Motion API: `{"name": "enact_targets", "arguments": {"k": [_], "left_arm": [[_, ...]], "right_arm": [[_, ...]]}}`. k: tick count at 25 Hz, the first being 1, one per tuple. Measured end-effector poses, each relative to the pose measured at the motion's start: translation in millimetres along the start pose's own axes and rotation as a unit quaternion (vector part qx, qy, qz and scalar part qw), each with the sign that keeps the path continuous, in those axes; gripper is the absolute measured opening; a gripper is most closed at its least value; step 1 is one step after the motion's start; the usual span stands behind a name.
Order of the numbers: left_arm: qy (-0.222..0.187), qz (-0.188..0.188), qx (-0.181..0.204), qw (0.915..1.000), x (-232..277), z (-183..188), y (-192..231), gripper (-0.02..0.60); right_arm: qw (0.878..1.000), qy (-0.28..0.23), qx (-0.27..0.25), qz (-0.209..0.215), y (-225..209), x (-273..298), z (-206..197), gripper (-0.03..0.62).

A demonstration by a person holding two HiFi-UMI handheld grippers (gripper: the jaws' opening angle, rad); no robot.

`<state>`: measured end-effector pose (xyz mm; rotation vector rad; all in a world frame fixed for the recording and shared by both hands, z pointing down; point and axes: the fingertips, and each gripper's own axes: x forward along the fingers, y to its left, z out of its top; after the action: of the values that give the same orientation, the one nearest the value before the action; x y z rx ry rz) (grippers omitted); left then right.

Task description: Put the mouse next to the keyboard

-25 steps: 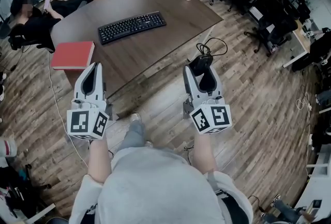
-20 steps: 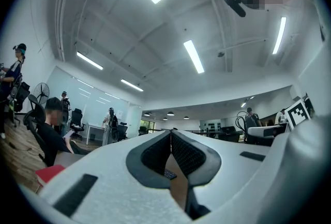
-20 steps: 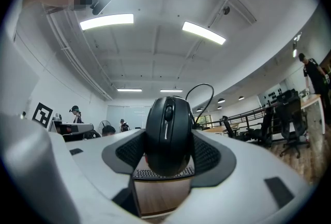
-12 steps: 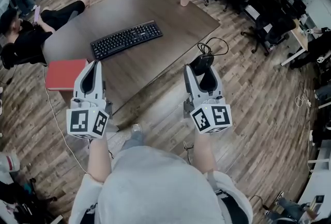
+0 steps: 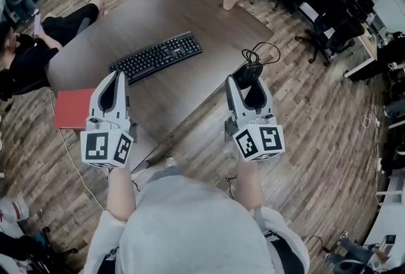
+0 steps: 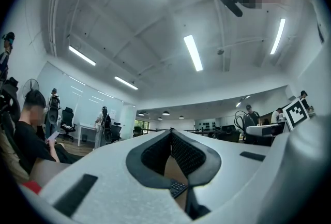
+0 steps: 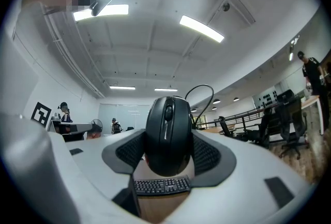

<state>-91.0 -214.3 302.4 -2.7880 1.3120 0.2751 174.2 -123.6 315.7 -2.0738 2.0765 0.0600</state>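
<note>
A black keyboard [image 5: 157, 56] lies aslant on the dark brown table [image 5: 190, 13]. A black wired mouse [image 5: 248, 74] is held at the table's near right edge, with my right gripper [image 5: 247, 81] shut on it. Its cable [image 5: 261, 51] loops above it. In the right gripper view the mouse [image 7: 167, 135] fills the space between the pads, and the keyboard [image 7: 161, 185] shows below it. My left gripper [image 5: 117, 75] hangs over the table's near left part, shut on nothing. Through the slit between its pads in the left gripper view, a corner of the keyboard [image 6: 177, 187] is visible.
A red book [image 5: 71, 108] lies at the table's near left corner, partly behind my left gripper. A cup [image 5: 229, 0] stands at the far edge. A person [image 5: 31, 45] sits on the floor at the left. Office chairs [image 5: 329, 32] crowd the far right.
The table, keyboard and red book have drawn nearer to both grippers as I moved forward. The mouse stays held in the right gripper. The left gripper stays shut.
</note>
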Motion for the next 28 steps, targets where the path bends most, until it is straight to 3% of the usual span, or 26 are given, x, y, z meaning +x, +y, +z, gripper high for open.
{"name": "enact_targets", "arguments": {"k": [18,28], "left_arm": [[0.014,-0.029,-0.022,0.9992,57,-33,55,0.011],[0.021,-0.006,-0.037,0.9991,81,-50,68,0.011]], "right_arm": [[0.999,0.018,-0.008,-0.030,2,68,-24,0.250],[0.999,0.034,-0.003,-0.025,-21,101,-40,0.250]]}}
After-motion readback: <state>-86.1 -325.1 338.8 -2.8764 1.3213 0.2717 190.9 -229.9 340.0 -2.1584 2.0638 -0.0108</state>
